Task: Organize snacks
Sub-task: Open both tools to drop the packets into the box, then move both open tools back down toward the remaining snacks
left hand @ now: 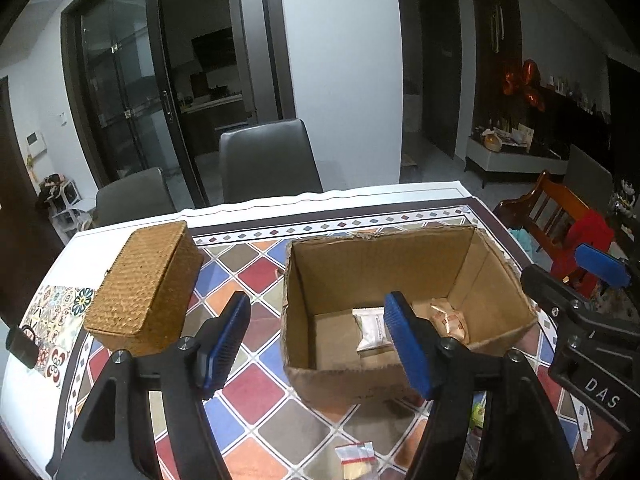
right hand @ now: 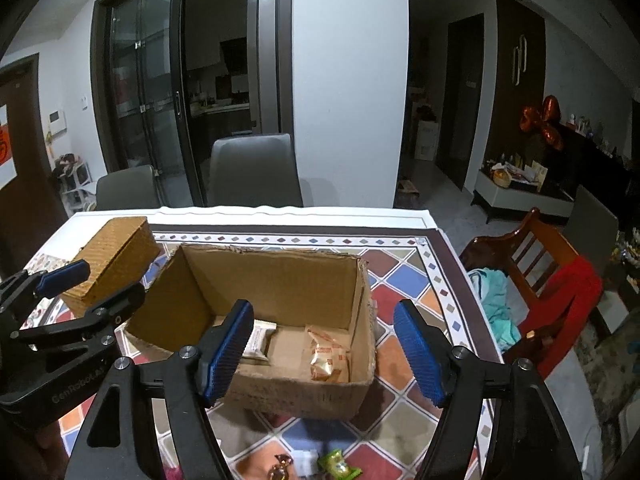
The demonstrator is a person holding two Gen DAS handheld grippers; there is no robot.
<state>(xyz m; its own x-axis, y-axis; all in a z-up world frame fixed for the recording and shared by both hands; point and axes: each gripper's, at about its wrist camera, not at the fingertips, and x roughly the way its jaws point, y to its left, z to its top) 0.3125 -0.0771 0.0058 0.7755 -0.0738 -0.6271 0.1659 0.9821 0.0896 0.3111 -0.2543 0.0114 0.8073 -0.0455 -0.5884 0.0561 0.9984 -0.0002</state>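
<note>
An open cardboard box [left hand: 400,256] stands on the tiled tablecloth. On its floor lie a white packet [left hand: 372,330] and an orange-printed wrapped snack [left hand: 448,322]. My left gripper [left hand: 318,304] hovers open over the box's near left side with nothing between its blue pads. From the right wrist, the box [right hand: 272,280] holds the same white packet [right hand: 260,344] and orange snack [right hand: 328,360], and my right gripper [right hand: 324,312] hangs open and empty above its near edge. Loose snacks lie in front of the box: a small clear bag [left hand: 356,456], a green packet [right hand: 340,464] and a brown wrapped candy [right hand: 282,464].
A closed woven wicker box [left hand: 148,284] sits left of the cardboard box. Two grey chairs [left hand: 268,160] stand behind the table's far edge. A wooden chair [right hand: 536,264] with red and teal cloth on it is off the table's right side.
</note>
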